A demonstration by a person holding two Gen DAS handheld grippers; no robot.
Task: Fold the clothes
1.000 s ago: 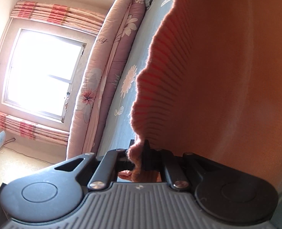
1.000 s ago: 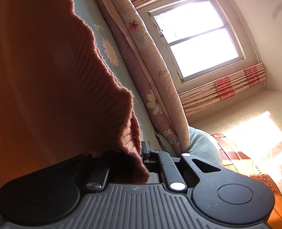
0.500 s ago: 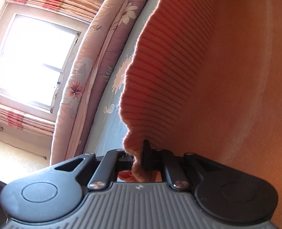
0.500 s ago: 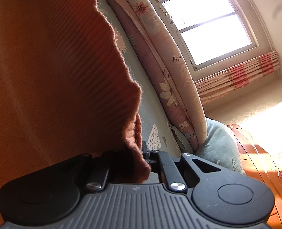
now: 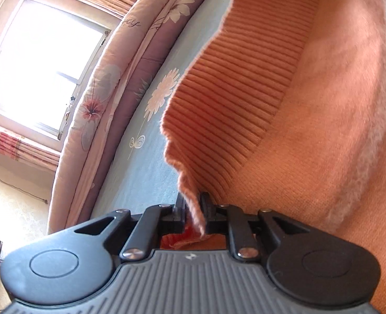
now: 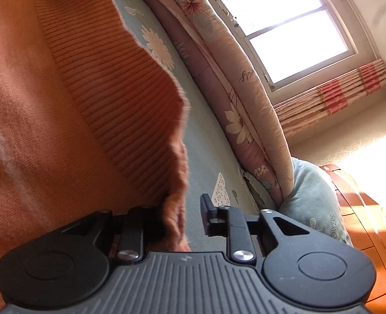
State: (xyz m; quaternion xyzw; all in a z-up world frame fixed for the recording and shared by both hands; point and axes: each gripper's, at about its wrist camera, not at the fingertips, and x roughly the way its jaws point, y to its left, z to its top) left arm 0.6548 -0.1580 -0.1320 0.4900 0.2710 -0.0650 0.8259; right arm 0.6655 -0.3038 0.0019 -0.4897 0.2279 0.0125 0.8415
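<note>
I am spreading my right tongs (image 6: 185,216) apart, letting the orange sweater (image 6: 70,120) hem drop onto the bed sheet (image 6: 208,154), while my left tongs (image 5: 193,210) are still pinching it; this fold is finishing.

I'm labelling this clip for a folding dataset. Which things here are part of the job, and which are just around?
Part of the job:
orange sweater
left tongs, pinching its ribbed hem
right tongs, jaws apart, hem beside one finger

Just around:
floral quilt
blue bedsheet
green pillow
window
striped curtain
</note>
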